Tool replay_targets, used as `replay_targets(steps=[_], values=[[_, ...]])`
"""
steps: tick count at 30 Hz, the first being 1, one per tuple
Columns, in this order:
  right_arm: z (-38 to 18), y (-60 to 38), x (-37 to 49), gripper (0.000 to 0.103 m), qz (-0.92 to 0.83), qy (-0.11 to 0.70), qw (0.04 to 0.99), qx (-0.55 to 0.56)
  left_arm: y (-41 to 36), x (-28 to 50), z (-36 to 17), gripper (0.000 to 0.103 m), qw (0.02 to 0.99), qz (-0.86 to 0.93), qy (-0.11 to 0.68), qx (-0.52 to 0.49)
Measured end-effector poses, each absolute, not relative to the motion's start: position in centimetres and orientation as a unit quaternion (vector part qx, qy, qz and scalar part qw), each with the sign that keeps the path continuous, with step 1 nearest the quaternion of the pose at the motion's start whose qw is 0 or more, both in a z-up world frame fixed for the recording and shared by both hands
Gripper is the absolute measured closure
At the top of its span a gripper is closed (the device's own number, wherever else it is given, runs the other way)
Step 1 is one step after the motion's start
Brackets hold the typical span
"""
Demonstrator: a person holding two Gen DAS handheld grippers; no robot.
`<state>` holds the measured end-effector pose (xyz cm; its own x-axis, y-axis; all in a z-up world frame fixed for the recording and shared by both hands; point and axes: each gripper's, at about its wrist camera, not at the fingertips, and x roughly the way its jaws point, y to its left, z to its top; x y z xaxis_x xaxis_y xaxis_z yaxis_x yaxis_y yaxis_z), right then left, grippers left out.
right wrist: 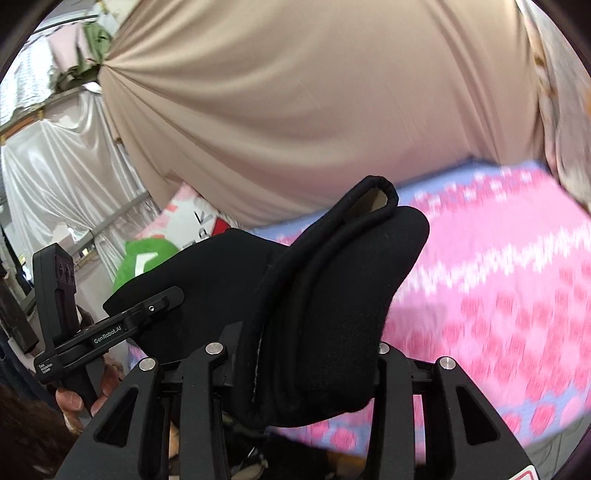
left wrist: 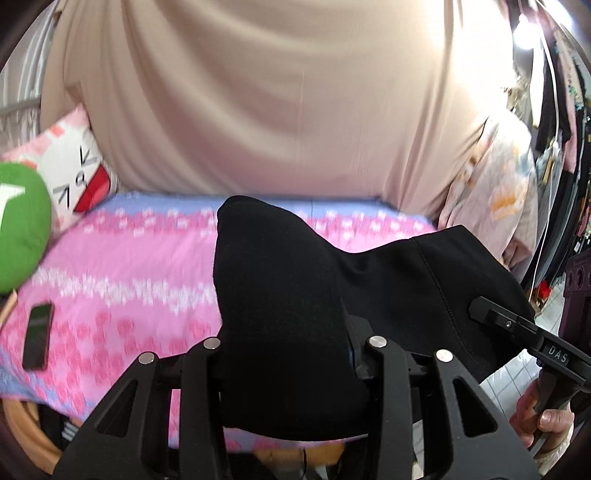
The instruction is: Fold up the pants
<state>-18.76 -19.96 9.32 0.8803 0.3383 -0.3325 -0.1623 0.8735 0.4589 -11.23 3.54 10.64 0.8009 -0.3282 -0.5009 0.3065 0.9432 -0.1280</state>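
Pants (left wrist: 388, 295) hang above the bed (left wrist: 129, 258), pinched by left claw (left wrist: 291, 354) and right claw (right wrist: 303, 350); uneven lowering could bunch the fabric.

A: Bright and even? 
B: Yes, soft daylight, with glare from a lamp (left wrist: 524, 31) top right. 
A: Sharp? 
B: No. The bedspread (right wrist: 498, 280) smears with motion blur, edges bow, corners vignette black, and the pants (left wrist: 280, 288) lose detail.
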Motion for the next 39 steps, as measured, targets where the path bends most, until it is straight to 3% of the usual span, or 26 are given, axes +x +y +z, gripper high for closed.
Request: replay_targets(steps=[15, 26, 33, 37, 39], values=[[21.4, -21.4, -14.0, 0.066, 0.137, 0.032, 0.981, 0.135, 2.4, -7.3, 21.2, 0.066, 0.983, -0.164, 0.083, -0.016], [25.1, -23.7, -4.5, 0.066, 0.131, -0.014, 0.986, 0.105, 0.8, 1.9, 24.0, 0.064, 0.99, -0.137, 0.018, -0.006], [18.9, -28.1, 7.8, 0.065, 0.12, 0.016, 0.983, 0.138, -2.1, 13.7, 18.7, 0.062, 0.992, -0.113, 0.061, 0.008], [10.7, -30.9, 15.3, 0.065, 0.097, 0.1, 0.973, 0.185, -3.9, 21.8, 11.4, 0.061, 0.982, -0.116, 0.15, 0.023], [5.5, -32.0, 18.5, 0.065, 0.079, 0.155, 0.963, 0.207, -4.6, 26.4, 5.5, 0.061, 0.964, -0.127, 0.23, 0.025]])
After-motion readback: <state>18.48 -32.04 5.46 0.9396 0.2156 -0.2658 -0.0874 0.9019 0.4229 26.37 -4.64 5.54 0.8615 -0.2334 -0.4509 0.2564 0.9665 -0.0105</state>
